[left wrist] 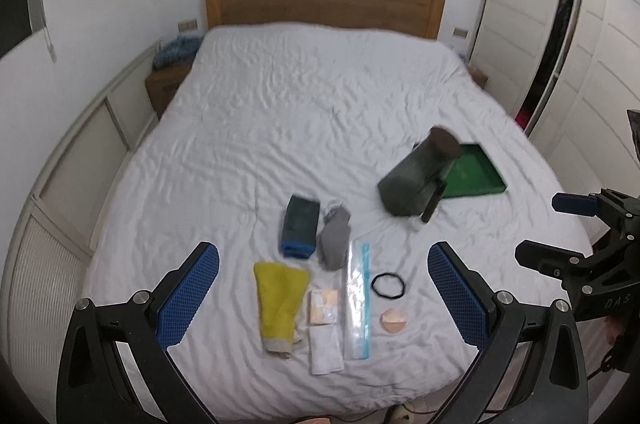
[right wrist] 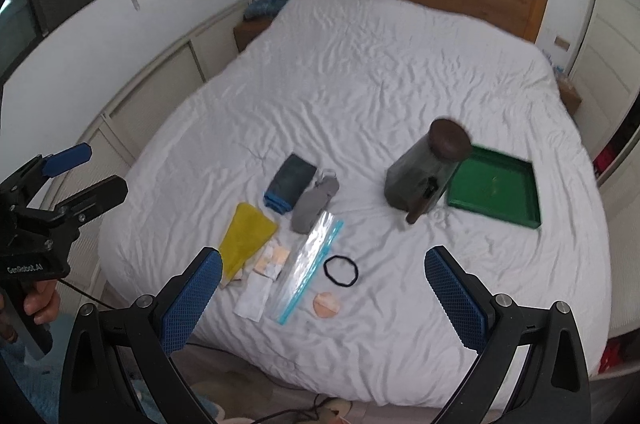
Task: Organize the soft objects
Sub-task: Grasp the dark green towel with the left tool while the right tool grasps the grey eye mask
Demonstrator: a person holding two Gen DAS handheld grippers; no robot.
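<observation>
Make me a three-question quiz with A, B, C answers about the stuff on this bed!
1. Where is the green tray?
A. Beside the dark jar
B. On the headboard
C. Under the yellow glove

2. What colour is the hair tie?
A. Red
B. Black
C. White

3. How are the left tool and right tool?
A. Both gripping something
B. One shut tight
C. Both open, holding nothing

Answers:
1 A, the tray lies right next to the jar.
2 B, the ring on the sheet is black.
3 C, each tool's blue pads stand wide apart with nothing between.

Home bedroom: bed, wooden headboard, probably a wardrobe
</observation>
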